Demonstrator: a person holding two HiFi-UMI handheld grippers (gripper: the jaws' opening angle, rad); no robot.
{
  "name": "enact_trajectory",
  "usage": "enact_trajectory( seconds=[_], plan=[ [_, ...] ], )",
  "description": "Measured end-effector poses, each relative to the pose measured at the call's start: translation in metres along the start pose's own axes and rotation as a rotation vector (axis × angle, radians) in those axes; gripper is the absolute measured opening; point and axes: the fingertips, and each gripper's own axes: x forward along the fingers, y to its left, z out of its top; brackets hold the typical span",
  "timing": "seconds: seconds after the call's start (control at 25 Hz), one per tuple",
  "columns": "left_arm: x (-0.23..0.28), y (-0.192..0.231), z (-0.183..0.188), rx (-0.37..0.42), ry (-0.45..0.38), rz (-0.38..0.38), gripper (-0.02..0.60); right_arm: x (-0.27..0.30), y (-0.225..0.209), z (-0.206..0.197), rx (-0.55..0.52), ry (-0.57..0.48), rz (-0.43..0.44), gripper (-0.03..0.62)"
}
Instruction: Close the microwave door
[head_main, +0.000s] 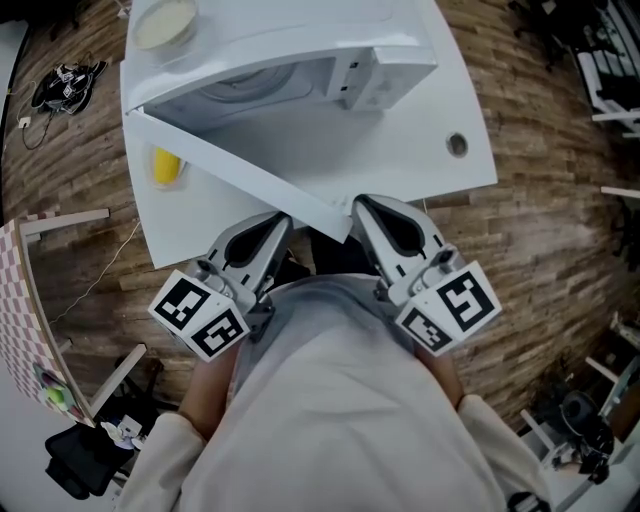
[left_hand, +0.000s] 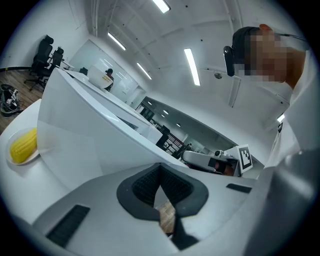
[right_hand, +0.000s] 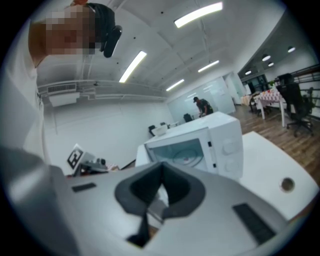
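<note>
The fingers of the left gripper are closed together with nothing between them. The fingers of the right gripper are likewise closed and empty. Both grippers are held low, in front of the person's torso, with their tips pointing toward the microwave. The left gripper tips sit just beside the outer face of the door, near its lower edge; contact cannot be confirmed from any view. The right gripper tips sit just past the door's free end and look into the open cavity, where the turntable is visible. The door is wide open and swung out over the desk toward the person. A bowl rests on top of the microwave, and a cob of corn lies on the desk behind the door on the hinge side. Assessment: the task is at its start. The approach appears complete. The full closing swing remains, and the door must be pushed until it seats against the microwave front.
</note>
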Motion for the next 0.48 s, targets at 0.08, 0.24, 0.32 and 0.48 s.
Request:
enact_trajectory(
  seconds=[0.08,0.24,0.32,0.48],
  plan=[
    [0.003,0.001,0.002,-0.003,-0.003,-0.001,0.015,0.002,-0.003,0.003,0.000,-0.002,0.001,0.021],
    [0.011,0.005,0.005,-0.020,-0.006,-0.009,0.015,0.005,-0.011,0.005,0.007,-0.008,0.004,0.021],
    [0.015,0.008,0.006,-0.021,-0.001,-0.010,0.015,0.006,-0.015,0.006,0.010,-0.007,-0.002,0.021],
    [0.021,0.011,0.010,-0.019,0.006,-0.011,0.015,0.007,-0.024,0.010,0.015,-0.015,-0.014,0.021]
  ],
)
